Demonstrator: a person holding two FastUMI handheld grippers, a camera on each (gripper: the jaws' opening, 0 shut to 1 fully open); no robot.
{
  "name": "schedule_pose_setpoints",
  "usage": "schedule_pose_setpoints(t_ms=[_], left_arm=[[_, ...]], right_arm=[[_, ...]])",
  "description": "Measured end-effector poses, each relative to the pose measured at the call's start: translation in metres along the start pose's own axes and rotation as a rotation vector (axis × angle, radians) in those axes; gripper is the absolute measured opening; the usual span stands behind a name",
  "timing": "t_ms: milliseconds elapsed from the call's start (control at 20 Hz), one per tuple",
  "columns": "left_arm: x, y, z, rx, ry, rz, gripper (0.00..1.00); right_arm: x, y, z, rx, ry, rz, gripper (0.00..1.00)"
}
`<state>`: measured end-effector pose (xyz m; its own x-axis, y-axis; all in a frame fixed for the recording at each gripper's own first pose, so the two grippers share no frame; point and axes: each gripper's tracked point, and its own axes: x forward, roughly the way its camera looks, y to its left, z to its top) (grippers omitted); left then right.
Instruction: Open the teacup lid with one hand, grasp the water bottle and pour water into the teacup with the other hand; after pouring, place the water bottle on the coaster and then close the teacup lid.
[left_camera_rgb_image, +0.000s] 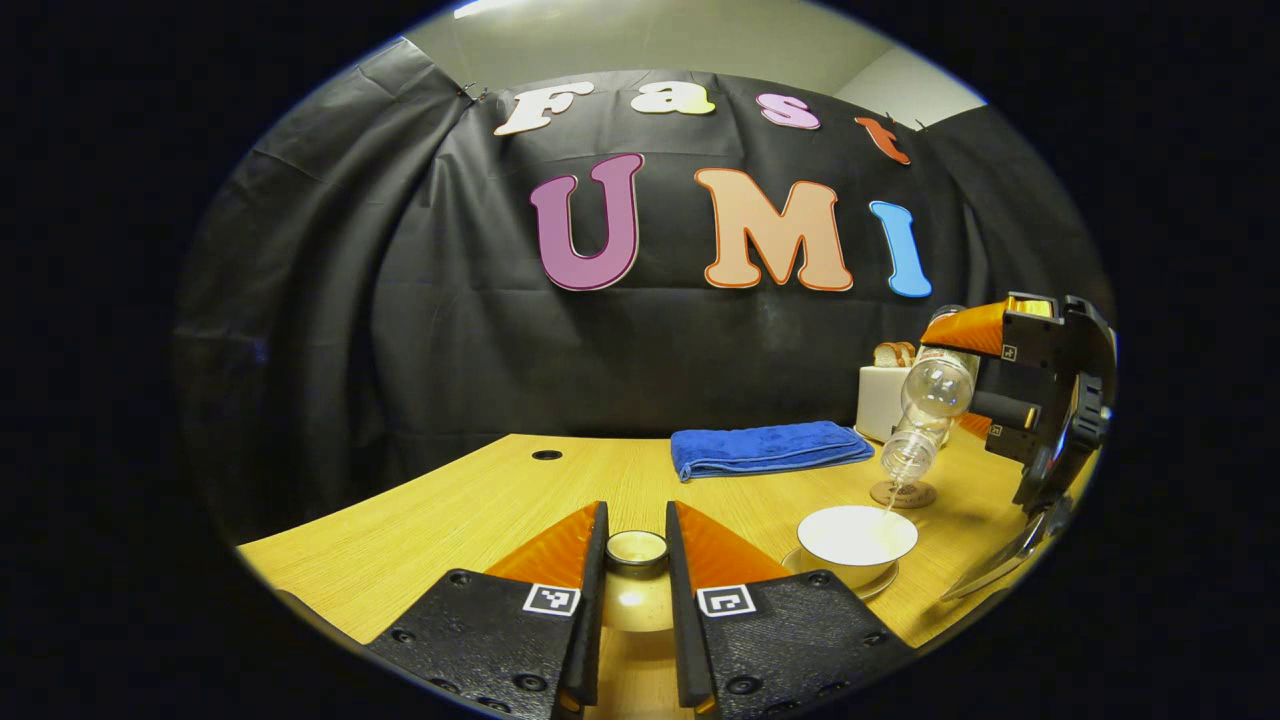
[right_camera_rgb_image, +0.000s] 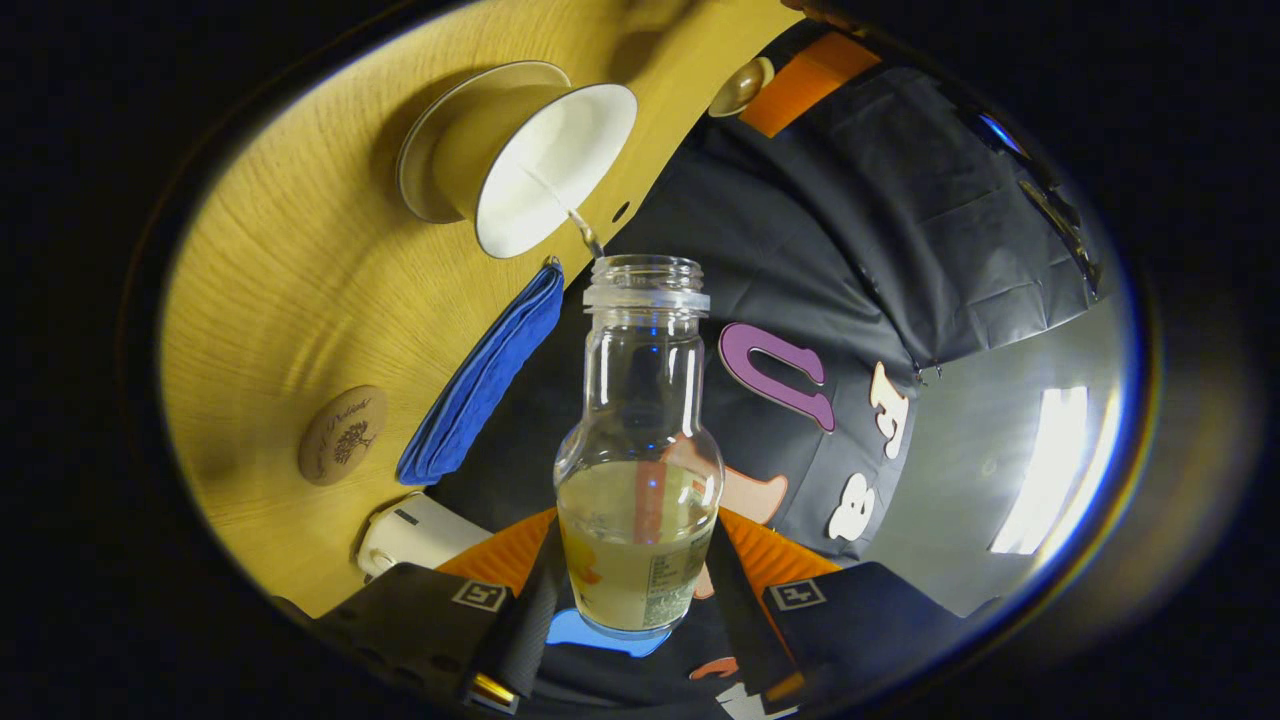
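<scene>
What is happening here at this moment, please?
A person is pouring. The right gripper holds the water bottle tilted, and a thin stream falls into the open teacup. The left gripper holds the teacup lid aside in its jaws. The coaster is bare.

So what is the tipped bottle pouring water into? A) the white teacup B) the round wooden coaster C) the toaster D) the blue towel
A: a thin stream runs from the mouth of the tilted water bottle held by the right gripper into the open white teacup.
</scene>
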<state>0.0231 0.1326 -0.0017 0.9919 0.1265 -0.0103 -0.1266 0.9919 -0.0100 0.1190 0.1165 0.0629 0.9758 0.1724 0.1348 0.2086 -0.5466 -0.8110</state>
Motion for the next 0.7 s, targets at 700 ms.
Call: schedule_pose_setpoints(t_ms=[700], left_arm=[[0.000, 0.001, 0.000, 0.002, -0.002, 0.002, 0.29]], right_arm=[[-0.014, 0.060, 0.009, 0.461, 0.076, 0.223, 0.80]])
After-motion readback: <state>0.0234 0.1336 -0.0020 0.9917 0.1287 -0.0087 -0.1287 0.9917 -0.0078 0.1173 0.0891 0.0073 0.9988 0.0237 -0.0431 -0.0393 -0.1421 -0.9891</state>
